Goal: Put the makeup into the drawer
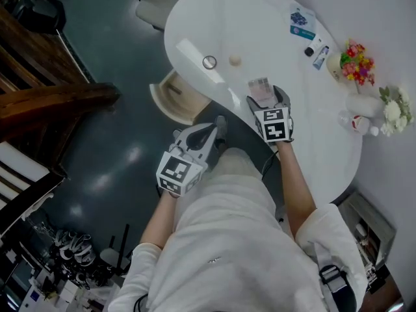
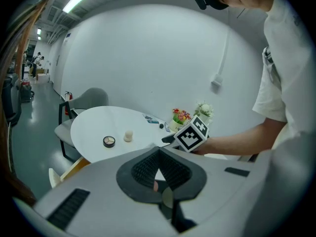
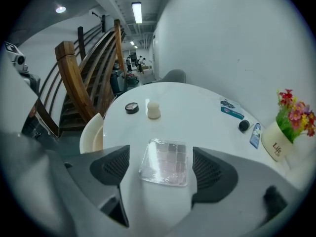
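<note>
At the far left of the head view a wooden staircase [image 1: 45,90] is seen, and a cream chair [image 1: 170,97] is tucked against the edge of the white table [image 1: 273,31]. The left gripper [image 1: 220,132] is held off the table edge, at about eight o'clock from the right gripper [image 1: 265,97]. In the left gripper view its jaws are seen pressed together, with nothing between the tips [image 2: 158,153].

On the table, a round compact [image 1: 209,62] and a cream sponge [image 1: 235,60] are set just beside each other without touching. In the head view they are found at ten and eleven o'clock from the clear makeup palette [image 1: 260,88]. The palette is laid flat on the tabletop near the edge closest to the person. The right gripper is pointed steeply down over it. In the right gripper view the jaws are spread wide, one on each side of the palette [image 3: 165,162]. A narrow gap is left at each pad, so the palette is bracketed but not gripped.

Further right, a blue packet [image 1: 302,23] is seen at one o'clock from the palette. A dark cap [image 3: 244,126] and a blue tube [image 3: 255,135] are placed close together near a pot of coloured flowers [image 1: 354,60] at two o'clock. White flowers [image 1: 393,112] are stood at three o'clock, by the wall.
</note>
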The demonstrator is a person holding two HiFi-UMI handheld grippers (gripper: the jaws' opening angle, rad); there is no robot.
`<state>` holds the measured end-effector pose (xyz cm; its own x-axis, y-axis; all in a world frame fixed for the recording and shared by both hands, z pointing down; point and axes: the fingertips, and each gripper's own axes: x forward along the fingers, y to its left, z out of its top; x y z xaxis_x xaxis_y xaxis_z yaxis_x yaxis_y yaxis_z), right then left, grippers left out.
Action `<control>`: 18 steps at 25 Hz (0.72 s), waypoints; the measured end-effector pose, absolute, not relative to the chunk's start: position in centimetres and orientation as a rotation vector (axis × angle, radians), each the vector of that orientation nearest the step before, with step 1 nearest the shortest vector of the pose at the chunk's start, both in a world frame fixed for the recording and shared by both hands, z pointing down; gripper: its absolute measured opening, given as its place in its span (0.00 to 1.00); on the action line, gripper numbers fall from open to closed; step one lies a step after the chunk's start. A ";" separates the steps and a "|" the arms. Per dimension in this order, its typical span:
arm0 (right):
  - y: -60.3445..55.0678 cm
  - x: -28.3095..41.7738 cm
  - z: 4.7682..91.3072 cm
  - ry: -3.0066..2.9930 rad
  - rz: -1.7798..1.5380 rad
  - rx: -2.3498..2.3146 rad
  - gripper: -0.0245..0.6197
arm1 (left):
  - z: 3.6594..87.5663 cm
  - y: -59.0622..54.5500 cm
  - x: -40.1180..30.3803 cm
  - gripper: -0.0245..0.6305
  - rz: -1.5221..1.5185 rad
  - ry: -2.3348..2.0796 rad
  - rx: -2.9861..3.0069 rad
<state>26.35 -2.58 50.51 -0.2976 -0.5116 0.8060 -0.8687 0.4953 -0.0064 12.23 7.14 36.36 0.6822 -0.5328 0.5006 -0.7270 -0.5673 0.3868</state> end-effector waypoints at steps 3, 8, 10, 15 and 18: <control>-2.7 27.0 52.4 -1.923 0.633 1.140 0.62 | 36.9 7.4 12.3 0.05 0.457 -0.956 2.305; -3.1 26.9 54.4 -1.896 0.656 1.134 0.62 | 37.3 7.6 12.3 0.05 0.465 -0.952 2.279; -3.1 26.9 55.0 -1.881 0.655 1.140 0.62 | 37.5 7.7 12.3 0.05 0.468 -0.951 2.273; -3.5 27.0 55.5 -1.858 0.662 1.194 0.62 | 37.9 7.9 12.1 0.05 0.461 -0.958 2.271; -3.4 26.9 55.4 -1.850 0.661 1.204 0.62 | 37.8 7.9 11.9 0.05 0.456 -0.963 2.273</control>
<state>26.92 -3.43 55.42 -0.2137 -0.4875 0.8466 -0.9136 0.4066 0.0035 11.90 7.87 37.80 0.6746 -0.5206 0.5234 -0.7348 -0.5413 0.4087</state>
